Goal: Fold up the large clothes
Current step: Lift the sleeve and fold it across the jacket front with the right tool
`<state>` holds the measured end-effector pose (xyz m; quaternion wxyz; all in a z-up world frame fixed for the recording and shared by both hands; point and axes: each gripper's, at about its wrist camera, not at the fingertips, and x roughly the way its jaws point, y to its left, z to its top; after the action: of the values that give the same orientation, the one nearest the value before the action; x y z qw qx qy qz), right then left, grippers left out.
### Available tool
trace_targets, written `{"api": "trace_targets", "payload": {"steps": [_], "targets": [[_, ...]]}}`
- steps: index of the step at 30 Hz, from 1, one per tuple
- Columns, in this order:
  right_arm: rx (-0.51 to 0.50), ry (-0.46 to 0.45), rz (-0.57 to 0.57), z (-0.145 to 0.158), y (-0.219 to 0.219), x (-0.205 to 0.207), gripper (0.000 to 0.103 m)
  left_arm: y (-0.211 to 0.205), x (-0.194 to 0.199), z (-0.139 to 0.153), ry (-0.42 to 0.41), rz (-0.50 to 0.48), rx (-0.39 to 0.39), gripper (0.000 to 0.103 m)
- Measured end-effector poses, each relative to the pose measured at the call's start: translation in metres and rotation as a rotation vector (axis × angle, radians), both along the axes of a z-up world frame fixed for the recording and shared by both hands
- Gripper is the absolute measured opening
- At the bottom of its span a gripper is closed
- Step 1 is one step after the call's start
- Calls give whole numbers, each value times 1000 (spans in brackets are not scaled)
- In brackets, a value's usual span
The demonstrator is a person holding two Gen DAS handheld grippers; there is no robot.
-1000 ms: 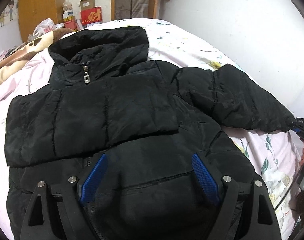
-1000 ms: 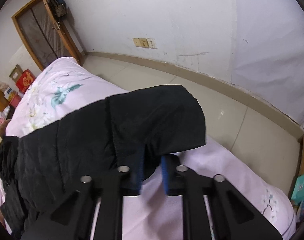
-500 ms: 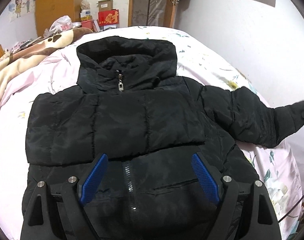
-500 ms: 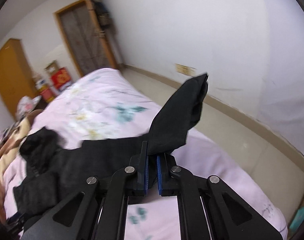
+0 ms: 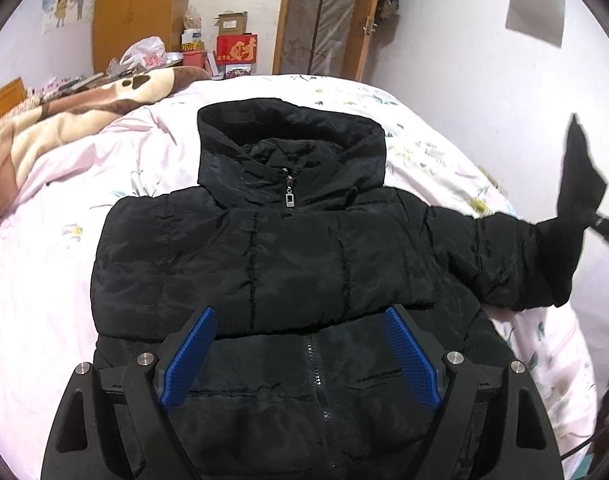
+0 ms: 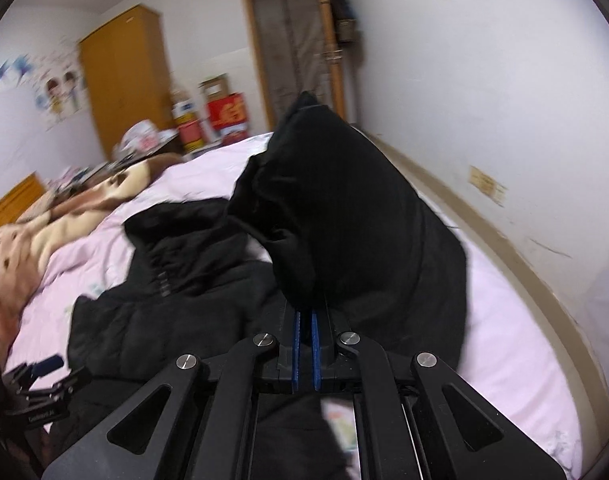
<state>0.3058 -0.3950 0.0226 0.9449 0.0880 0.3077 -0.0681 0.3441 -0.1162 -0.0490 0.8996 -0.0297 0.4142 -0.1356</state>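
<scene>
- The black jacket (image 5: 288, 264) lies centre frame on the bed (image 5: 56, 288).
- The right gripper (image 6: 304, 320) pinches the sleeve cuff (image 6: 344, 216); carry it across the chest, keeping tension.
- The left gripper (image 5: 300, 356) hovers with jaws wide, holding nothing.

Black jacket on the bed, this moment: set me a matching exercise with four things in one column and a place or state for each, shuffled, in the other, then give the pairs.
Things:
1. left gripper
2. right gripper
3. zipper pull
4. jacket sleeve cuff

Places or states:
A. hangs at the collar of the black jacket
B. lifted off the pink sheet
C. open, nothing between its pads
D. shut on fabric

Pairs: 1-C, 2-D, 3-A, 4-B
</scene>
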Motion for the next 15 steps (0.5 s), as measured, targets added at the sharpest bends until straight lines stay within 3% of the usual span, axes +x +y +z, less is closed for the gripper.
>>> {"api": "trace_targets", "payload": {"steps": [3,15], "targets": [[5,22,65,-12,33,12,4,15,3,0,14,20,-45,86],[74,132,238,-74,130,44,4,65,16,-8,17,73,-70,86]]}}
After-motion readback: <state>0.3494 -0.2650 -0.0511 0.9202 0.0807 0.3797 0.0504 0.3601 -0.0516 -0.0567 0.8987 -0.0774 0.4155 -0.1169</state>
